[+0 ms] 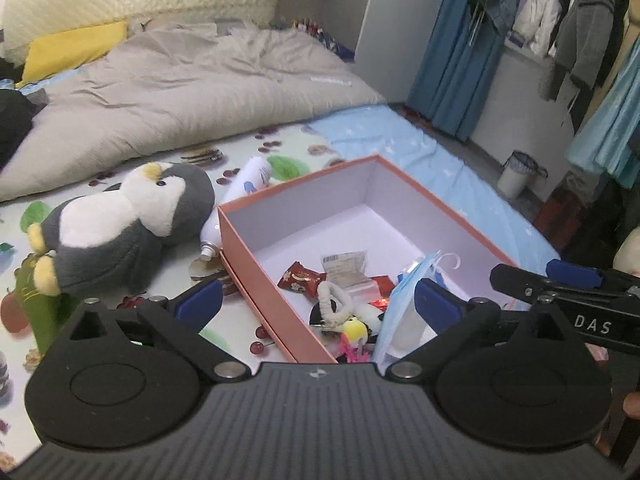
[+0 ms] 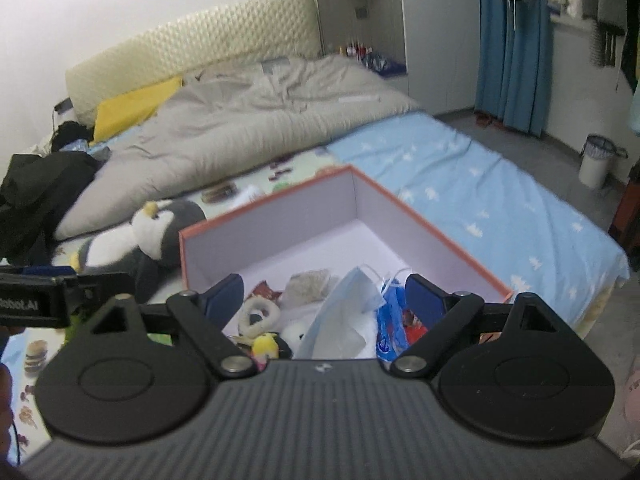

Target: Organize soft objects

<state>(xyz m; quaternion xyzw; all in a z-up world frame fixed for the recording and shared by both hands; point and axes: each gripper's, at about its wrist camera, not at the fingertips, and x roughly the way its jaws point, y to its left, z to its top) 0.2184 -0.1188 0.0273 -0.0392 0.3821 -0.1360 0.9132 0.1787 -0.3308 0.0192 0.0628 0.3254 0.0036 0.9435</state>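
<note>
An open orange box (image 1: pixel 240 236) (image 2: pixel 448 224) with a white inside sits on the bed. It holds a blue face mask (image 1: pixel 400 304) (image 2: pixel 352 300), a white scrunchie (image 1: pixel 334 300) (image 2: pixel 258 316), a small toy bird (image 1: pixel 354 330) (image 2: pixel 266 346) and snack packets (image 1: pixel 300 278). A grey and white penguin plush (image 1: pixel 120 224) (image 2: pixel 152 232) lies on the bed left of the box. My left gripper (image 1: pixel 318 306) is open and empty above the box's near end. My right gripper (image 2: pixel 324 298) is open and empty above the box too, and shows at the right of the left wrist view (image 1: pixel 560 280).
A white spray bottle (image 1: pixel 236 208) lies between the penguin and the box. A grey duvet (image 1: pixel 180 92) and a yellow pillow (image 1: pixel 68 48) cover the far bed. Blue sheet (image 2: pixel 500 208) lies right of the box. A white bin (image 1: pixel 516 174) stands on the floor by hanging clothes (image 1: pixel 580 20).
</note>
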